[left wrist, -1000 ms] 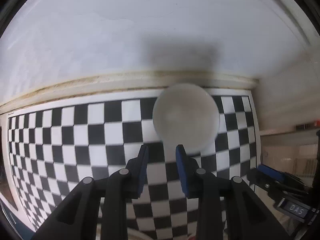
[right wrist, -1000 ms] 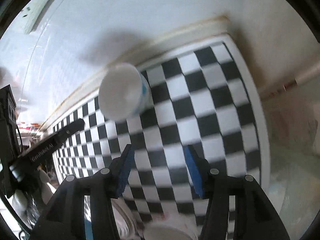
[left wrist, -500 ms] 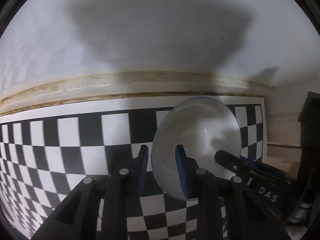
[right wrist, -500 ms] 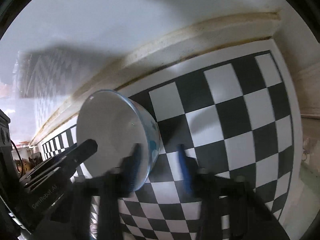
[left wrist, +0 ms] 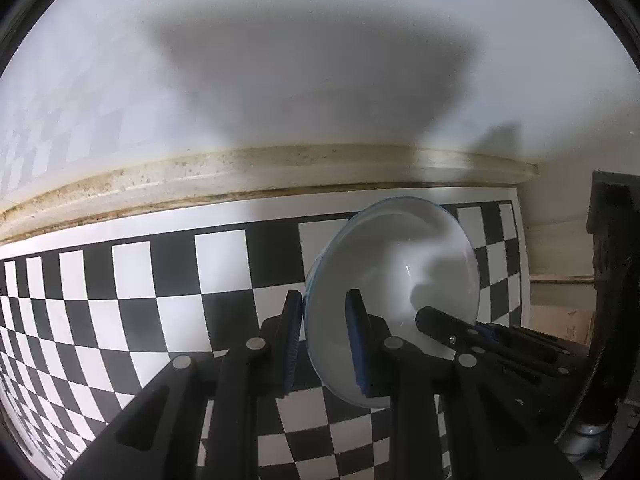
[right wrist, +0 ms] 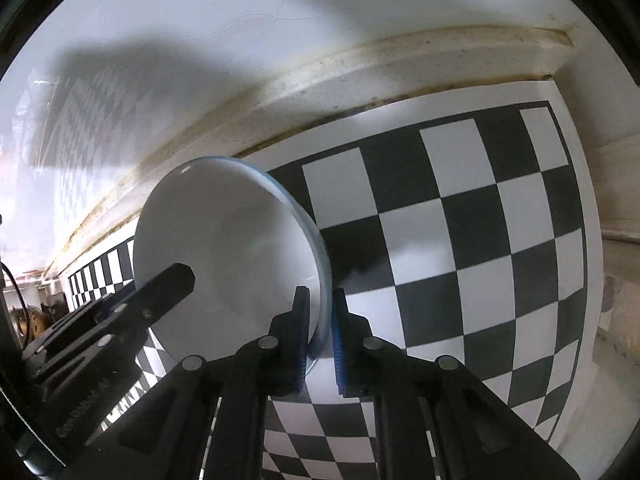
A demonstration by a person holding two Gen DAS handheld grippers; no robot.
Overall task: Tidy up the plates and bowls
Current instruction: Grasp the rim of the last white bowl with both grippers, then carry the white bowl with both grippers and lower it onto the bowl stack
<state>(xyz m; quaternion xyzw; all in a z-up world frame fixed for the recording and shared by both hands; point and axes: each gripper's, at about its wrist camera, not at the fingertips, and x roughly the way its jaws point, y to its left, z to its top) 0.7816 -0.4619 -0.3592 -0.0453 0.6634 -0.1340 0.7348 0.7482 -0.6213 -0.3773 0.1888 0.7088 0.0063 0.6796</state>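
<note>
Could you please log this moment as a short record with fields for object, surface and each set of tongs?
object: white round bowl with a pale blue rim, tilted on its side
surface: black-and-white checkerboard mat, against a stained cream ledge
left tongs: astride the bowl's rim, one finger inside, one outside
right tongs: shut on the opposite rim
wall: white wall, shadowed

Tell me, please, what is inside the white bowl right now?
The white bowl holds no food. One finger of each gripper, left gripper and right gripper, reaches over its rim. Its underside is hidden.
</note>
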